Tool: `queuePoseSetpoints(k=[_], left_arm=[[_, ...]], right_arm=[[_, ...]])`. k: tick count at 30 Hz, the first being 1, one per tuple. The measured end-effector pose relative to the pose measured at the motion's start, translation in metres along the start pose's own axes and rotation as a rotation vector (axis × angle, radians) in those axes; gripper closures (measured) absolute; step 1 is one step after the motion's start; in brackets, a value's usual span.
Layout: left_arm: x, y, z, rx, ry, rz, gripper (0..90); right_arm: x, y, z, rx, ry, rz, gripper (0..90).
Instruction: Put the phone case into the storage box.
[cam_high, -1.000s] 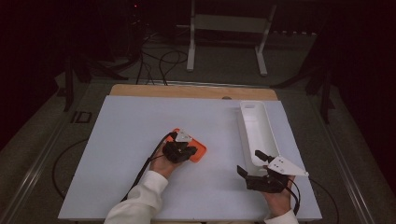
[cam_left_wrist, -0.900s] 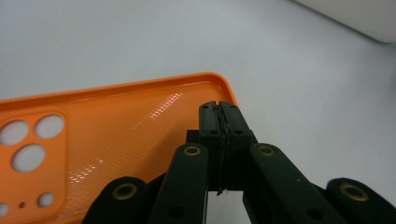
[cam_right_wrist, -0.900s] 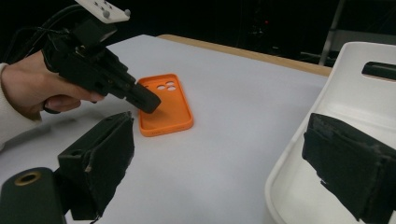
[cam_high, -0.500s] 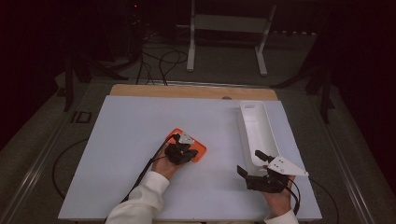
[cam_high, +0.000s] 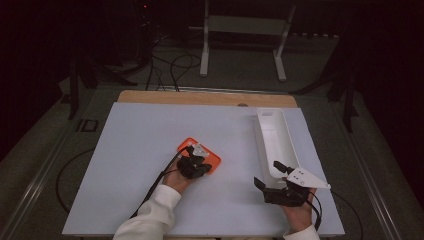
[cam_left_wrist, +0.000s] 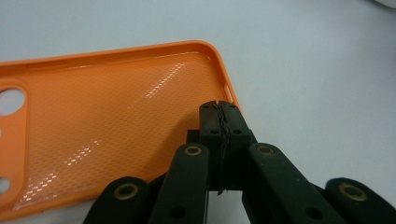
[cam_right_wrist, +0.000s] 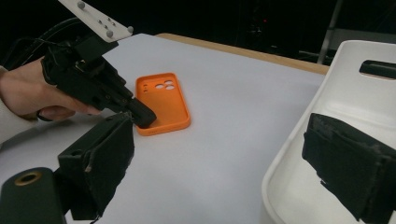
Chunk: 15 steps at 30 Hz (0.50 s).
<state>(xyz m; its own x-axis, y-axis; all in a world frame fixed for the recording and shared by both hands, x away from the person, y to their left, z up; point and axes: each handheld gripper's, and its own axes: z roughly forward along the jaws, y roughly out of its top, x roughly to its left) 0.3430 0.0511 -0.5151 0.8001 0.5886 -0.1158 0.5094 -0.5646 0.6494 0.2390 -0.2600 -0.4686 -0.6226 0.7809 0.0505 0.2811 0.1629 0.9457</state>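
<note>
My left gripper (cam_left_wrist: 219, 108) clenches on the orange phone case's (cam_high: 205, 155) near rim; its long axis slants across the table (cam_high: 125, 150). My right gripper (cam_high: 269, 176) hangs released beside the white tray (cam_high: 276, 142).

— What sort of room have you set yourself up in?

— A lab or recording studio, by the look of it. You work at a white tabletop (cam_high: 150, 130) laid on a wooden board (cam_high: 200, 97), with black surroundings beyond it. Cables (cam_high: 172, 62) trail over the floor, a white metal stand (cam_high: 240, 45) sits behind the table, and a small red indicator light (cam_high: 145, 6) glows on dark equipment.
</note>
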Motion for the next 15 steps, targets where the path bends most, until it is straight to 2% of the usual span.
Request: queuePoseSetpoints(k=[15], left_arm=[[-0.004, -0.012, -0.013, 0.022, 0.019, 0.002, 89.8]], right_arm=[[0.000, 0.000, 0.000, 0.003, 0.000, -0.001, 9.0]])
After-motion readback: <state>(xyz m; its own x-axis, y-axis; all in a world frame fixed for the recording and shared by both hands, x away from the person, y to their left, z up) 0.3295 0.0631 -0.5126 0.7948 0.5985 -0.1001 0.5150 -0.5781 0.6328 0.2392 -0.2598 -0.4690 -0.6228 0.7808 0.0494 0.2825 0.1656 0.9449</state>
